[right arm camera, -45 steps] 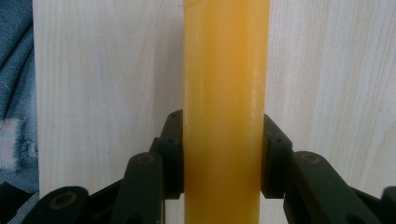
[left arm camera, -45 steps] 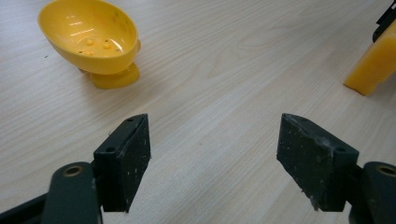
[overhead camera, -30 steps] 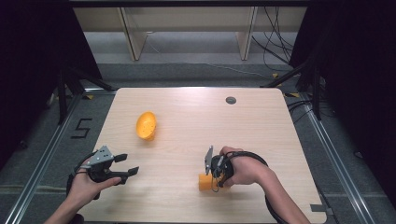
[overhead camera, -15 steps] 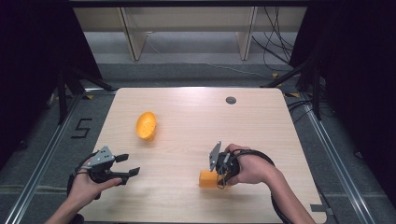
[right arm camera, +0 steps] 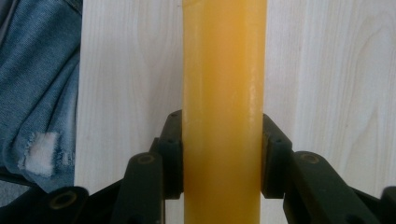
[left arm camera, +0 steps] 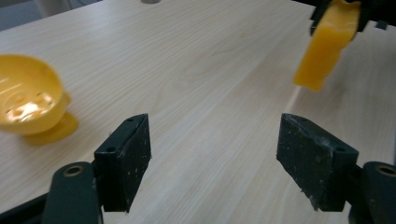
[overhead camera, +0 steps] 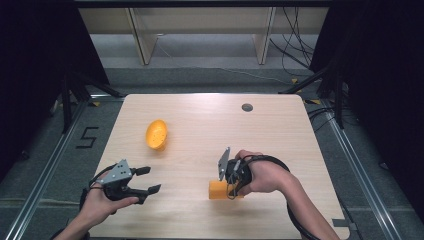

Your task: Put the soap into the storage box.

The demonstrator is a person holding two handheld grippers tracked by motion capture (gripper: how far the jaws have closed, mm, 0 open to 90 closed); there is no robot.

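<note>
- I am looking at a lab or recording studio, not a home; a bare pale wooden table [overhead camera: 210, 125] stands alone on a grey floor [overhead camera: 45, 145]
- black curtains [overhead camera: 35, 55] close off both sides; metal rails [overhead camera: 37, 187] run along the floor
- loose cables [overhead camera: 295, 55] trail behind; a marking "5" [overhead camera: 88, 137] is taped on the floor
</note>
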